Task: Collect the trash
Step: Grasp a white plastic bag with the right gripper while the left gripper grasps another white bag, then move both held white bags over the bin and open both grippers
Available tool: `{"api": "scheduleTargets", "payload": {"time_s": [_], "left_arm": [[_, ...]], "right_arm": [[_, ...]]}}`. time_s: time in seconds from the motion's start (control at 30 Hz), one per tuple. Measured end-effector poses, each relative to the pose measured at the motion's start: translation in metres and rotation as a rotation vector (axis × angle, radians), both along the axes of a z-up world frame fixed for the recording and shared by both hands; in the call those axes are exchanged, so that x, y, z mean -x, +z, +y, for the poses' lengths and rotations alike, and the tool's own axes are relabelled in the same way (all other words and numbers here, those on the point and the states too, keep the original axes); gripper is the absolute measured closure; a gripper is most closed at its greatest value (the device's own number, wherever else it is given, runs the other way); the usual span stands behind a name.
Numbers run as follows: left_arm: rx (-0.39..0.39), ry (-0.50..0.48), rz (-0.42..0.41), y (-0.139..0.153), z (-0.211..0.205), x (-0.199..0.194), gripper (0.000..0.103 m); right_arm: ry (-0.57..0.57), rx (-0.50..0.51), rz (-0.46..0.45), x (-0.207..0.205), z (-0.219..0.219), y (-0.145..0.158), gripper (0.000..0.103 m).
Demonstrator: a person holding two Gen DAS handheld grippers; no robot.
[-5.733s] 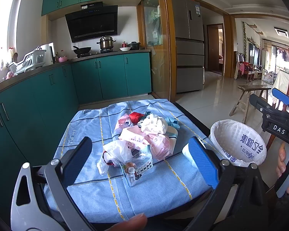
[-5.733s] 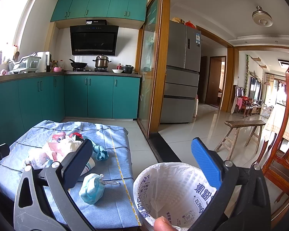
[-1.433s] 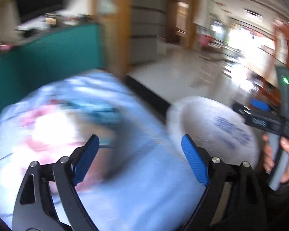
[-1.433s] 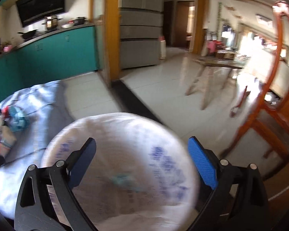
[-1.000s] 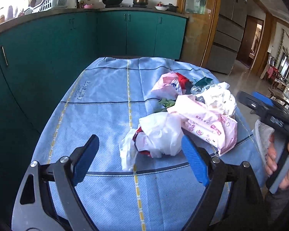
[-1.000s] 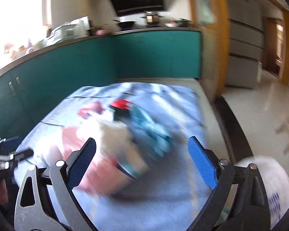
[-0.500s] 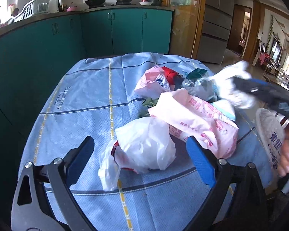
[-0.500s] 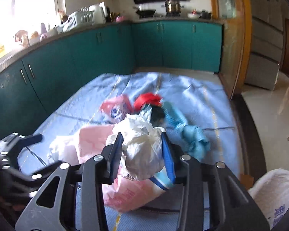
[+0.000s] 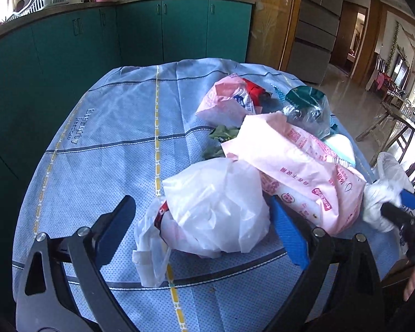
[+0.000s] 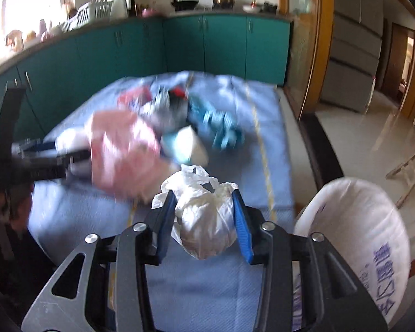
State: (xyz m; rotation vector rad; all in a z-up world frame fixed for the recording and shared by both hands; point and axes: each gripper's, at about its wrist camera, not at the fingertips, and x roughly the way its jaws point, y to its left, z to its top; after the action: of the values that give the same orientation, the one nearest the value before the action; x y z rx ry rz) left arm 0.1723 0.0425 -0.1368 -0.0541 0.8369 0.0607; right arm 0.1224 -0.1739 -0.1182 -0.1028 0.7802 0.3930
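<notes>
On blue tablecloth (image 9: 119,127) w/ teal cabinets (image 9: 163,30) behind (kitchen): trash pile (image 9: 276,149).

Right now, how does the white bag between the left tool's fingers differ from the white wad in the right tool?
The white bag lies on the tablecloth in the wide-open left gripper, its pads clear of it; the white wad is pinched in the right gripper, whose jaws are opening slightly. The bag looks smooth and shows red inside; the wad is crumpled. Both are thin white plastic.
</notes>
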Motion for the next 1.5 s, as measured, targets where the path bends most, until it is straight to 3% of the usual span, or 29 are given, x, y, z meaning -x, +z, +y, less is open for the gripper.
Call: {"api": "scheduleTargets", "payload": {"time_s": [0.03, 0.1, 0.13, 0.27, 0.33, 0.5, 0.53, 0.6, 0.7, 0.87, 1.2, 1.5], "left_arm": [[-0.005, 0.000, 0.005, -0.001, 0.000, -0.001, 0.014], [0.000, -0.010, 0.018, -0.004, 0.000, -0.003, 0.027], [0.002, -0.014, 0.024, -0.005, 0.000, -0.004, 0.034], [-0.020, -0.017, 0.013, -0.003, 0.000, 0.001, 0.056], [-0.027, -0.010, 0.005, 0.002, 0.002, 0.006, 0.059], [-0.041, 0.008, -0.058, 0.026, 0.008, 0.027, 0.061], [-0.043, 0.011, -0.072, 0.031, 0.009, 0.031, 0.061], [-0.050, 0.023, -0.107, 0.044, 0.012, 0.041, 0.061], [-0.039, 0.026, -0.145, 0.060, 0.012, 0.051, 0.061], [-0.043, -0.015, -0.174, 0.073, -0.003, 0.057, 0.061], [-0.040, -0.081, -0.157, 0.068, -0.032, 0.063, 0.061], [-0.042, -0.132, -0.177, 0.074, -0.049, 0.067, 0.061]], "right_arm": [[-0.003, 0.007, 0.010, 0.000, 0.002, -0.005, 0.052], [-0.014, 0.018, 0.008, 0.000, 0.005, -0.010, 0.033], [-0.020, 0.023, 0.005, -0.001, 0.006, -0.011, 0.029], [-0.032, 0.048, 0.009, -0.006, 0.009, -0.018, 0.028], [-0.036, 0.048, 0.013, -0.007, 0.008, -0.021, 0.028], [-0.031, 0.041, 0.008, -0.010, 0.010, -0.023, 0.030], [-0.025, 0.045, 0.009, -0.012, 0.011, -0.024, 0.034], [-0.007, 0.051, 0.012, -0.012, 0.015, -0.025, 0.058], [0.011, 0.035, 0.009, -0.010, 0.015, -0.022, 0.068], [-0.022, -0.007, -0.036, 0.000, -0.003, -0.002, 0.068], [-0.081, -0.046, -0.086, 0.006, -0.031, 0.017, 0.068], [-0.323, -0.001, -0.166, 0.017, -0.111, 0.038, 0.068]]}}
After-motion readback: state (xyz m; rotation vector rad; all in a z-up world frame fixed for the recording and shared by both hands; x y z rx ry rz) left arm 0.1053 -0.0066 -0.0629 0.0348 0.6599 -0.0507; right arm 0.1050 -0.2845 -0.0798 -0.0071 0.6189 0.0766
